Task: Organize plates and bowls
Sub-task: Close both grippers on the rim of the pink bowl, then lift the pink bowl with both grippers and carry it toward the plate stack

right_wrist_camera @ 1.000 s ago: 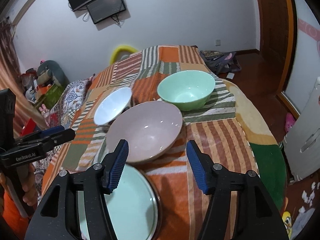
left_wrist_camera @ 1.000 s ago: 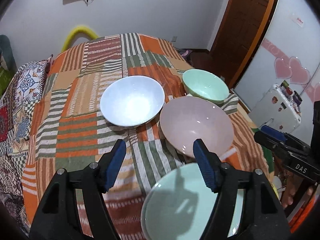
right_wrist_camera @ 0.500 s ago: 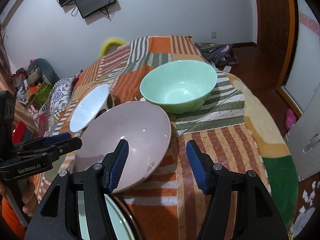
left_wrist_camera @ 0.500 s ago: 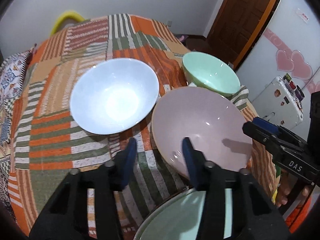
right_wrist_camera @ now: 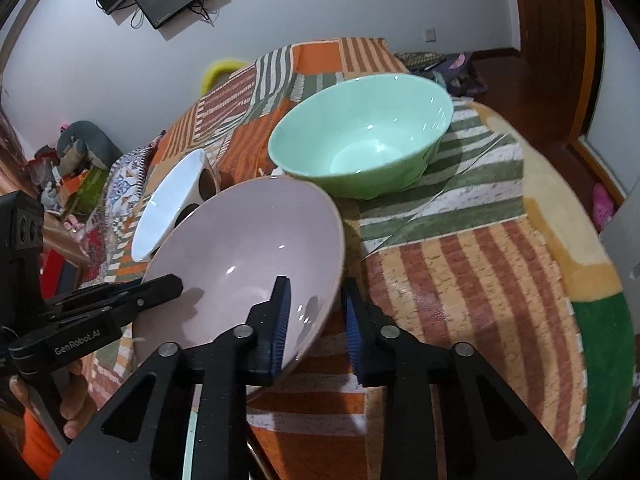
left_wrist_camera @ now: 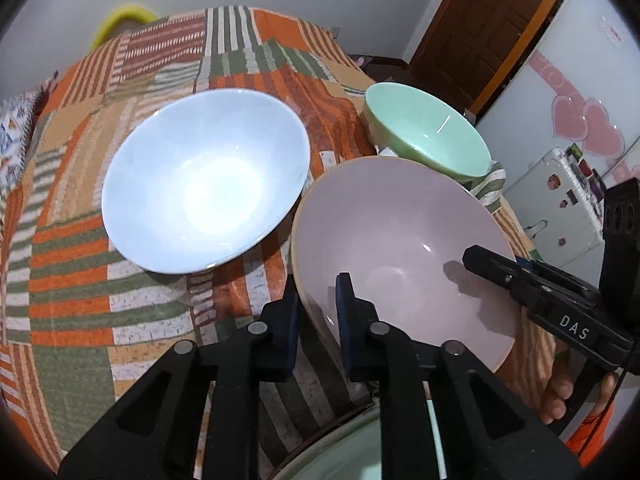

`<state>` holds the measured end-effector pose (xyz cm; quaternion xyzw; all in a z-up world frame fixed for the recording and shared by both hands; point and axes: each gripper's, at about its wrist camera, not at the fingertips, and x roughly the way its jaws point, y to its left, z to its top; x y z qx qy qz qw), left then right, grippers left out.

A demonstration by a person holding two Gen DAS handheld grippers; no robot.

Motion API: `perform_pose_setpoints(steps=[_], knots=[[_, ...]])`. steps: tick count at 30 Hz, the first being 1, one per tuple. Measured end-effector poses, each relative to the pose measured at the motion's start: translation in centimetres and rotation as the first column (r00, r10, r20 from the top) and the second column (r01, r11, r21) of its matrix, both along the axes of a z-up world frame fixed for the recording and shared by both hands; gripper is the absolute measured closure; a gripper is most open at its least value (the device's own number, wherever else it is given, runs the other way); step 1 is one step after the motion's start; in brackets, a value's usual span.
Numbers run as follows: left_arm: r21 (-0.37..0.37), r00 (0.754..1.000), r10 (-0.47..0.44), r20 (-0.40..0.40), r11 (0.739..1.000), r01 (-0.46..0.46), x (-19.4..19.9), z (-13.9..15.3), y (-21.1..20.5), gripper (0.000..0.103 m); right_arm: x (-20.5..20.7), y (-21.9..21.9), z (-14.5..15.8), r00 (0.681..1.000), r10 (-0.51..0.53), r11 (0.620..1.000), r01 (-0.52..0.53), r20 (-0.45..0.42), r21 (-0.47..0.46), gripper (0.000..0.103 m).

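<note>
A pink bowl (left_wrist_camera: 404, 240) sits on the striped cloth, between a white bowl (left_wrist_camera: 204, 188) on its left and a green bowl (left_wrist_camera: 428, 136) behind it. My left gripper (left_wrist_camera: 318, 312) is shut on the pink bowl's near left rim. My right gripper (right_wrist_camera: 316, 312) straddles the pink bowl's (right_wrist_camera: 240, 264) right rim, one finger inside and one outside, with small gaps showing. The green bowl (right_wrist_camera: 360, 144) and white bowl (right_wrist_camera: 168, 204) also show in the right wrist view. A pale green plate (left_wrist_camera: 360, 456) lies under my grippers at the near edge.
The patchwork cloth (left_wrist_camera: 80, 280) covers the round table. A white cabinet with stickers (left_wrist_camera: 560, 208) and a wooden door (left_wrist_camera: 480, 28) stand to the right. Floor clutter (right_wrist_camera: 60, 176) lies at the left in the right wrist view.
Both grippers moved forward and down to the pink bowl. The left one closed from wide open onto its rim. The right one narrowed around the opposite rim.
</note>
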<state>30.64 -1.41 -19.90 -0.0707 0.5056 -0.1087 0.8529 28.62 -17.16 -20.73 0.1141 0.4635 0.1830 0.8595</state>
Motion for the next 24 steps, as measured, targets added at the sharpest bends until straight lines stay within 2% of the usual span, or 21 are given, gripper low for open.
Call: perform_pose_setpoints(steps=[10, 18, 24], knots=[[0.007, 1.0, 0.003, 0.009, 1.0, -0.003, -0.5, 0.4, -0.1, 0.087, -0.3, 0.5, 0.7, 1.0, -0.008, 1.0, 0.008, 0.004, -0.019, 0.082], [0.003, 0.999, 0.001, 0.041, 1.0, -0.001, -2.0, 2.2, -0.2, 0.087, -1.1, 0.4, 1.8, 1.0, -0.008, 1.0, 0.009, 0.025, -0.016, 0.082], [-0.003, 0.997, 0.004, 0.081, 1.0, -0.004, -3.9, 4.3, 0.2, 0.087, -2.4, 0.7, 3.8, 0.997, 0.004, 0.999, -0.001, 0.081, -0.033, 0.082]])
